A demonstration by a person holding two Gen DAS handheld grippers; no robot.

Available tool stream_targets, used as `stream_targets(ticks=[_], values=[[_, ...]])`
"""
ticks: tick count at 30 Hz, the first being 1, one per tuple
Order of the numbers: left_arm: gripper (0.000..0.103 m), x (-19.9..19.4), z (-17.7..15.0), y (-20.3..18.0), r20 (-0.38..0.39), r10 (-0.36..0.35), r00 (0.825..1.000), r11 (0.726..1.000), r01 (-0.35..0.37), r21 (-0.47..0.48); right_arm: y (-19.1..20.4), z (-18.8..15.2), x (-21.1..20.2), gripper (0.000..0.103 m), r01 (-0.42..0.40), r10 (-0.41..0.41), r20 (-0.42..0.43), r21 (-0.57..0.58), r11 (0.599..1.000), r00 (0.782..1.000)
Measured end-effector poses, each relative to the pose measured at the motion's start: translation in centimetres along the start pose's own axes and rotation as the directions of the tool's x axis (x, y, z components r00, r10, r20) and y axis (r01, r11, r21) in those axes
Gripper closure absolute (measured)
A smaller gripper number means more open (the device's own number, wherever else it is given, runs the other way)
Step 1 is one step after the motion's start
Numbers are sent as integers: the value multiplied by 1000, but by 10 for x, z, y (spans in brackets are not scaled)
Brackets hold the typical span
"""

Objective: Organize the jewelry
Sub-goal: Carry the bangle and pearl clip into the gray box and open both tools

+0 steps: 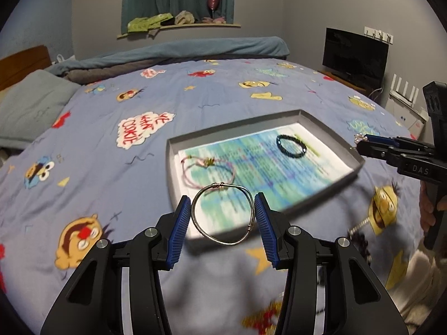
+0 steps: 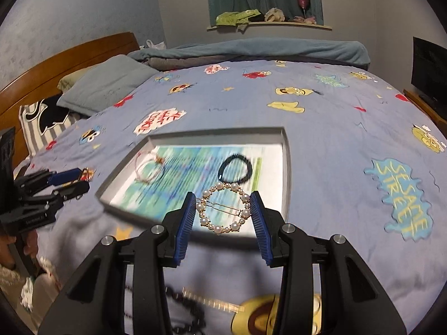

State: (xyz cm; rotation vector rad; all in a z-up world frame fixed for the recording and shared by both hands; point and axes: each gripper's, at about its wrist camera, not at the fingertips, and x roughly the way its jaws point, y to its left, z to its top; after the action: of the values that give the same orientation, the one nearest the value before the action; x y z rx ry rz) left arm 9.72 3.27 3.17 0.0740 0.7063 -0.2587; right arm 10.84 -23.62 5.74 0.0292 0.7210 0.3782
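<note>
My left gripper [image 1: 222,214] is shut on a silver wire bangle [image 1: 223,213] and holds it above the near edge of a grey tray [image 1: 329,124]. My right gripper [image 2: 223,211] is shut on a round pearl hair clip [image 2: 223,208] above the tray's near edge [image 2: 286,162]. In the tray lie a pink cord bracelet [image 1: 208,171] and a black bead bracelet [image 1: 291,145] on a printed sheet. Both also show in the right wrist view, the pink one [image 2: 148,169] and the black one [image 2: 236,169]. The right gripper shows at the right of the left wrist view [image 1: 360,142], the left gripper at the left of the right wrist view [image 2: 81,180].
The tray sits on a bed with a blue cartoon cover [image 1: 195,97]. More jewelry lies on the cover near me: a dark bead strand [image 2: 192,310] and a gold chain [image 2: 212,303]. Pillows [image 2: 106,83] and a headboard stand at the left, a TV [image 1: 354,54] at the right.
</note>
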Motion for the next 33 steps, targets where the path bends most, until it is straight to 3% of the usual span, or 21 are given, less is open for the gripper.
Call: stream_targets(ticks=[8,14,33], values=[[54,47,14,4,-55,2,998,1000,-4,-29,-2,8,45,63,26,-25,-55,9,1000,998],[54,83,10,11,-161,-43,986,996,30,-83,-3,5,73,63,60,-60,-121,-5,998,991],[54,106,2,8,-230,-39,972,998,28,-49,11,-6,93,63,151,-174,-172,-139,979,970]])
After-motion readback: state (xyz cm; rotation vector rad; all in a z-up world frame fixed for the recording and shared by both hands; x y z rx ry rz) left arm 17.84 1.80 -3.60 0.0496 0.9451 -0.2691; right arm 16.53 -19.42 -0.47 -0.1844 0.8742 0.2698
